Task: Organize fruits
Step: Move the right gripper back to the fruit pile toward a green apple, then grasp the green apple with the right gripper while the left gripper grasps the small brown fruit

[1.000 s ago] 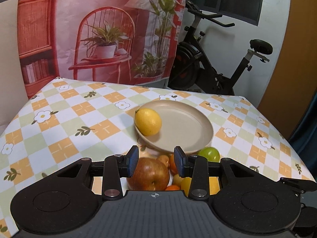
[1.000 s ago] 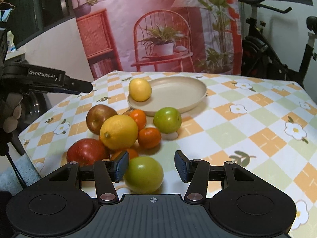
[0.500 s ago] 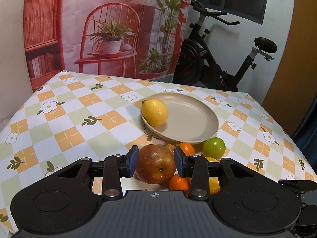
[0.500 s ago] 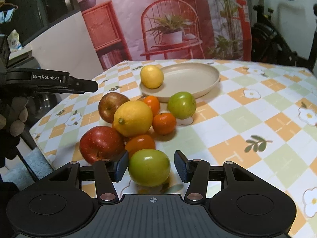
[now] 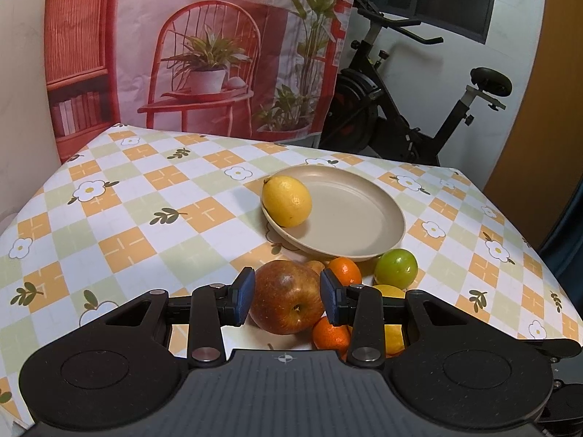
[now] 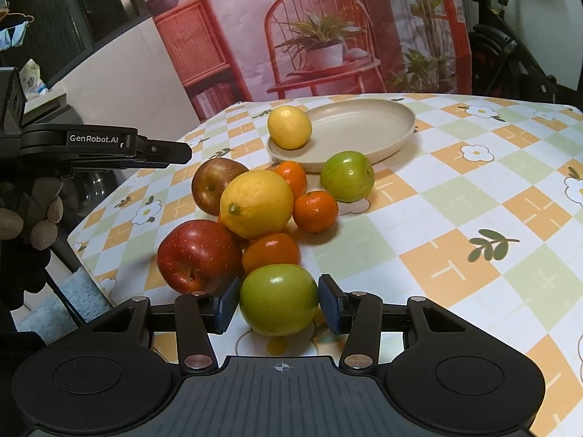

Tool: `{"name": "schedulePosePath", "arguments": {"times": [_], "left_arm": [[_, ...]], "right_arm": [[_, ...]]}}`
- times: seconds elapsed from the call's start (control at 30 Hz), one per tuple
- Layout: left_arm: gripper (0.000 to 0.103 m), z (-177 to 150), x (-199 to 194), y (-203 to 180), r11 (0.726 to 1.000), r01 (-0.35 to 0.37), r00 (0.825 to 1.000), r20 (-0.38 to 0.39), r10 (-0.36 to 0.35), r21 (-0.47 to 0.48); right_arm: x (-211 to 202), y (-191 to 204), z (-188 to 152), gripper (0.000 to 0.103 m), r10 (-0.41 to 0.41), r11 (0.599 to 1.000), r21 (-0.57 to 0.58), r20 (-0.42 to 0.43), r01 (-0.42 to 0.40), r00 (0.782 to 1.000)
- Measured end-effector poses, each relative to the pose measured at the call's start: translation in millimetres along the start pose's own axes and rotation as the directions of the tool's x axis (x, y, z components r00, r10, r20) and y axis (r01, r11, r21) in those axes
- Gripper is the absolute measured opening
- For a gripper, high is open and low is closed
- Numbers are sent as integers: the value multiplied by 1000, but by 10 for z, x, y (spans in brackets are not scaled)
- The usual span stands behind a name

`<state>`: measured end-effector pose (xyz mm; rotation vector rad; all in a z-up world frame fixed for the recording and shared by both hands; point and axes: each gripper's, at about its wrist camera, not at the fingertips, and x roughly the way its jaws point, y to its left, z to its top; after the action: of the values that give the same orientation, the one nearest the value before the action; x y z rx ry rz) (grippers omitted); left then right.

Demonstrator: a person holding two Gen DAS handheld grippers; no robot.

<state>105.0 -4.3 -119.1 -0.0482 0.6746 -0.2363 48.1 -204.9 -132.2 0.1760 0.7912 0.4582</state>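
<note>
A beige plate (image 5: 357, 218) (image 6: 364, 123) holds one lemon (image 5: 286, 201) (image 6: 289, 127). In front of it lie loose fruits: a russet apple (image 5: 286, 302) (image 6: 211, 184), a big lemon (image 6: 257, 204), a red apple (image 6: 198, 255), mandarins (image 6: 315, 211) and two green apples (image 6: 347, 176) (image 6: 278, 298). My left gripper (image 5: 286, 296) is open and the russet apple fills its gap. In the right wrist view its finger (image 6: 171, 153) ends at that apple's upper left. My right gripper (image 6: 278, 306) is closing around the nearer green apple, which rests on the cloth, pads a sliver off its sides.
The checked tablecloth (image 6: 455, 218) spreads bare to the right of the fruit and left of the plate (image 5: 127, 218). The table's left edge (image 6: 83, 233) drops off beside the red apple. A gloved hand (image 6: 36, 211) holds the left gripper. An exercise bike (image 5: 400, 116) stands behind the table.
The left gripper came in on the russet apple, which rose into its gap. The right gripper moved forward over the green apple and its jaws narrowed a little.
</note>
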Motion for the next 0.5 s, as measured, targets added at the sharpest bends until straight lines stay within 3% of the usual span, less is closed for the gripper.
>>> {"name": "schedulePosePath", "arguments": {"times": [0.17,0.5], "left_arm": [[41,-2,15,10,1000,3,1000,-7,-3,-4],[41,27,107,34,999,26,999,-34,-27,-31]], "right_arm": [[-27,-10,25,43,-12,1000,-11,14,12,1000],[-155,-298,238,43,-52,998,28,133,49,990]]}}
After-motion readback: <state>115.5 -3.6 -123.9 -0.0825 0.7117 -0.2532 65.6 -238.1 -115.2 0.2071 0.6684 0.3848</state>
